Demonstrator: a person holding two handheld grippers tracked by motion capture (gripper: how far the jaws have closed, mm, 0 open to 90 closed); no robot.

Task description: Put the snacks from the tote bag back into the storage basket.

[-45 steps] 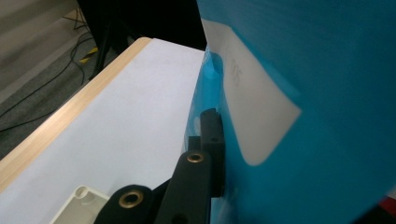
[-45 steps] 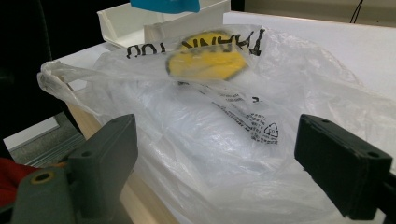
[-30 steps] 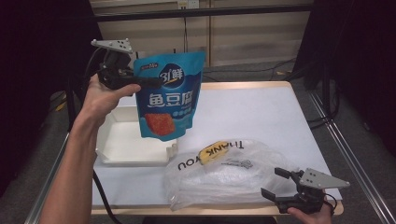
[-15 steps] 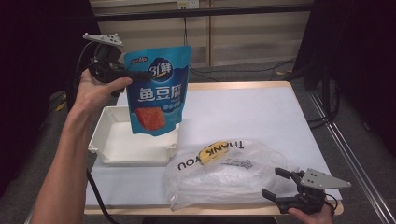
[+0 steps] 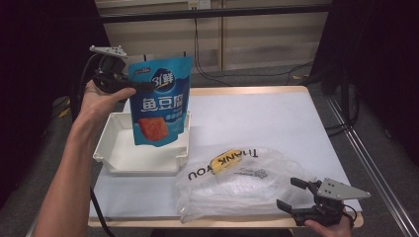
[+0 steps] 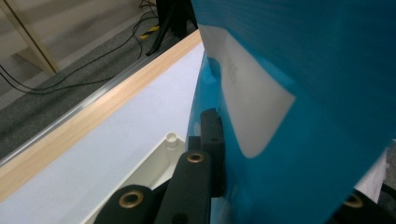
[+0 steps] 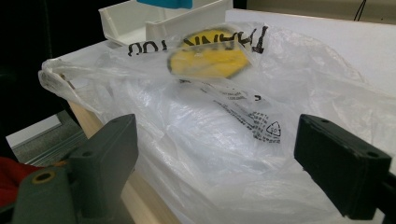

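Observation:
A blue snack pouch (image 5: 159, 103) with white lettering and a red picture hangs upright over the white tray (image 5: 123, 155), its bottom edge inside the tray's rim. My left gripper (image 5: 140, 87) is shut on the pouch's upper left edge. In the left gripper view the pouch (image 6: 303, 93) sits against the black pad (image 6: 212, 140). My right gripper (image 5: 289, 193) is open at the table's front right corner, just right of a clear plastic bag (image 5: 242, 182) printed THANK YOU. In the right gripper view the bag (image 7: 210, 121) lies beyond the open jaws, nothing between them.
The table (image 5: 257, 118) has a white top with a wooden edge. The tray stands at its left, and the bag lies along the front edge, partly overhanging it. Cables run over the floor behind the table. Dark curtains flank both sides.
My left gripper has carried the pouch leftward and down, from beside the tray's right edge to over the tray. The right gripper and the bag have stayed put.

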